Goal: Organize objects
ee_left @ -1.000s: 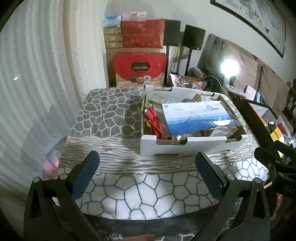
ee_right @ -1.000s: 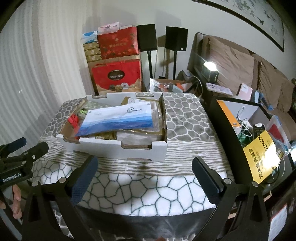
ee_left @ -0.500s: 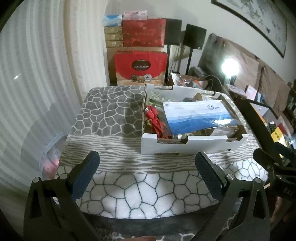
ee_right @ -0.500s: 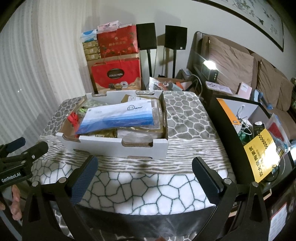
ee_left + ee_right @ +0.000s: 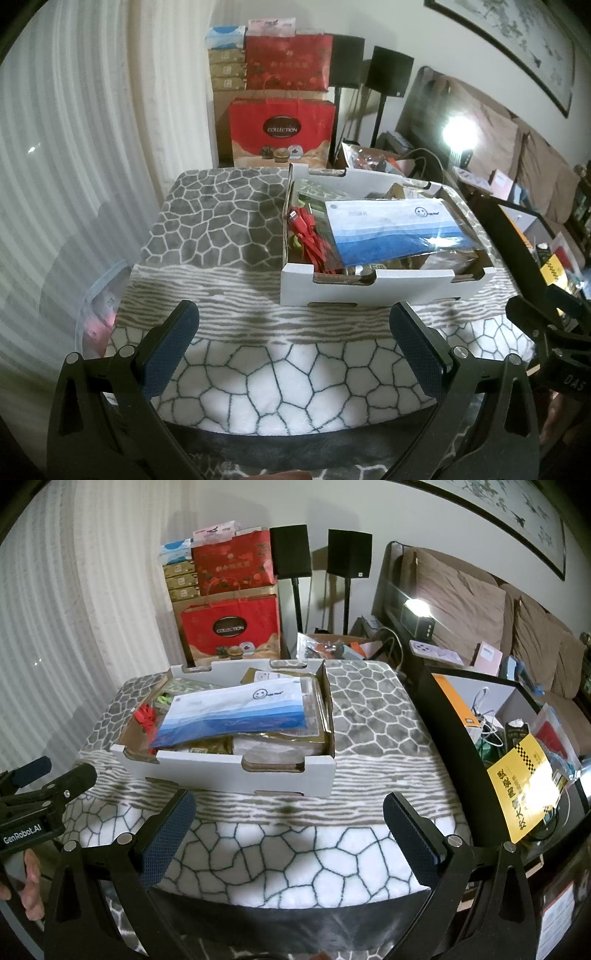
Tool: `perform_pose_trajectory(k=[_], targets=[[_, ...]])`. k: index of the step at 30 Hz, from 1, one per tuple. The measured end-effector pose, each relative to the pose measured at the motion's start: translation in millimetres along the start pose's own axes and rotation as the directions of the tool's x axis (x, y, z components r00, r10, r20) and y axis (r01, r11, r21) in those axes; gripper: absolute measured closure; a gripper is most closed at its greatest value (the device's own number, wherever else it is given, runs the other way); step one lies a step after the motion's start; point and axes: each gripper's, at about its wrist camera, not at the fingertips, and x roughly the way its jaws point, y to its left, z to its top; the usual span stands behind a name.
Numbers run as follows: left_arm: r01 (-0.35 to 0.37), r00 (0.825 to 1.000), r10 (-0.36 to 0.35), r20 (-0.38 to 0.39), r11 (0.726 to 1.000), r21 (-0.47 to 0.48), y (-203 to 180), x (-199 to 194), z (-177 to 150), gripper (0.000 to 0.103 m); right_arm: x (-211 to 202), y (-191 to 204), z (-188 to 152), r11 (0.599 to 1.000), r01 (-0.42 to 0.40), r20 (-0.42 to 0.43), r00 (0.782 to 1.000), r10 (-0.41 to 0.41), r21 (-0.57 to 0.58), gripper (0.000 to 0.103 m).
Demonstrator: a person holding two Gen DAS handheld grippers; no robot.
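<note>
A white cardboard box (image 5: 369, 288) (image 5: 236, 771) full of items stands on a table covered with a grey and white stone-pattern cloth (image 5: 288, 376) (image 5: 295, 856). On top lies a white and blue plastic pouch (image 5: 395, 232) (image 5: 236, 712). Red cables (image 5: 310, 240) (image 5: 146, 716) lie at the box's left end. My left gripper (image 5: 293, 339) is open and empty, in front of the box. My right gripper (image 5: 288, 827) is open and empty, also in front of the box.
Red gift bags and stacked boxes (image 5: 282, 129) (image 5: 232, 624) stand behind the table. Two black speakers (image 5: 321, 554) are on stands. A black side table with clutter and a yellow leaflet (image 5: 524, 782) is at the right. A sofa (image 5: 480, 602) is beyond. Curtains hang at the left.
Both grippers have pulled back and risen slightly from the table, so the box looks a little farther away. Jaws stay open. Nothing on the table has moved.
</note>
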Motion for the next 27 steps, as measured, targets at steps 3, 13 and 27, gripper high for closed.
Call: perform_pose_trajectory(k=[3, 13, 27], targets=[[-0.002, 1.0, 0.002, 0.001, 1.0, 0.0, 0.0, 0.0, 0.0, 0.0, 0.4, -0.5, 0.3, 1.0, -0.002, 0.0, 1.0, 0.002, 0.0, 0.001], [0.001, 1.0, -0.001, -0.002, 1.0, 0.001, -0.7, 1.3, -0.7, 0.0, 0.4, -0.5, 0.5, 1.0, -0.001, 0.0, 1.0, 0.001, 0.001, 0.001], [0.003, 1.0, -0.003, -0.007, 1.0, -0.003, -2.0, 3.8, -1.5, 0.0, 1.0, -0.9, 0.2, 1.0, -0.001, -0.002, 1.0, 0.001, 0.001, 0.001]])
